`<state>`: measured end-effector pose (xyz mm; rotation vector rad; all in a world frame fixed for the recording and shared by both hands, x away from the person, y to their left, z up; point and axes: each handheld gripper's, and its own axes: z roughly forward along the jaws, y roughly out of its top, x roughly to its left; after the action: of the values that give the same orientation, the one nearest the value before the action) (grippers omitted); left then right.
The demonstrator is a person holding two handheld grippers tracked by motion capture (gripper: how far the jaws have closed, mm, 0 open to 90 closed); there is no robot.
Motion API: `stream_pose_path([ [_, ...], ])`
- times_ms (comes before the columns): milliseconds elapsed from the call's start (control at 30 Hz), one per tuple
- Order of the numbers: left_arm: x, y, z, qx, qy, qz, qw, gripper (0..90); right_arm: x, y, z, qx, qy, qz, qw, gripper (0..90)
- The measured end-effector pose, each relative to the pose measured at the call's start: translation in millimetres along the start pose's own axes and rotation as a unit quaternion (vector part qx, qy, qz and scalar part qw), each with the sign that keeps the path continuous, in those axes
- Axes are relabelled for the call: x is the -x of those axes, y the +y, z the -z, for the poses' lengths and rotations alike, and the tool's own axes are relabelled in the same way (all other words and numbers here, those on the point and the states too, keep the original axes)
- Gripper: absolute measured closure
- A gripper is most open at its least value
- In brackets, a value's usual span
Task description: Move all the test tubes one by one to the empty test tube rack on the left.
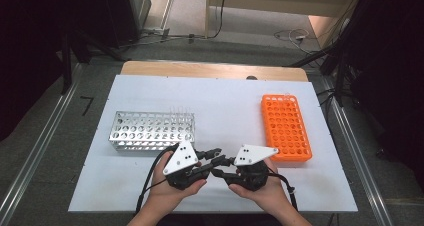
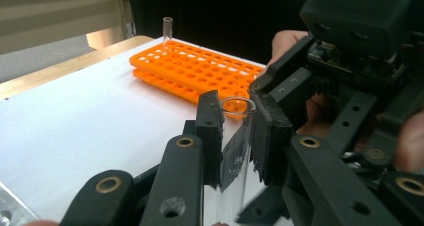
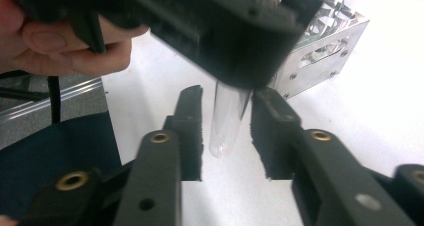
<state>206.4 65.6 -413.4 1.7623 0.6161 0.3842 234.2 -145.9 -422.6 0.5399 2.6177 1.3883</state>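
A clear glass test tube stands upright between the jaws of my left gripper, which is shut on it just below its open mouth. The tube's rounded bottom hangs between the jaws of my right gripper, which is open with a gap on the left side. In the high view, the left gripper and the right gripper meet tip to tip near the table's front centre. The left gripper's body looms right above the right jaws.
An orange tube rack lies at the right; one tube stands in its far corner. A metal rack with a few clear tubes stands at the left, close behind the left gripper. A white sheet covers the table.
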Motion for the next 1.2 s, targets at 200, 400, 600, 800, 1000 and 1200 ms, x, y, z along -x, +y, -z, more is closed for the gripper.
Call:
stream_pose_path([
  [200,-9.6,1.9,6.4,0.007,0.014,0.010,0.9998,76.0,6.7,0.7,8.1,0.031,-0.005,-0.017,0.9994,30.9],
  [400,-19.4,3.9,13.1,0.012,0.031,0.017,0.9993,76.0,18.1,-1.6,16.9,0.046,-0.015,-0.030,0.9984,8.9],
  [600,-29.6,6.9,22.1,0.020,0.049,0.023,0.9983,76.0,32.5,-7.0,28.4,0.059,-0.022,-0.036,0.9973,0.0],
  [800,-40.3,9.3,32.4,0.025,0.069,0.025,0.9970,76.0,44.2,-12.0,38.0,0.070,-0.036,-0.045,0.9959,0.0],
  [1000,-55.8,11.9,45.5,0.033,0.092,0.035,0.9946,76.1,53.1,-18.5,44.0,0.069,-0.049,-0.052,0.9950,0.0],
  [1200,-72.5,16.4,57.5,0.045,0.116,0.044,0.9913,76.0,61.0,-23.5,51.1,0.073,-0.065,-0.061,0.9934,0.0],
])
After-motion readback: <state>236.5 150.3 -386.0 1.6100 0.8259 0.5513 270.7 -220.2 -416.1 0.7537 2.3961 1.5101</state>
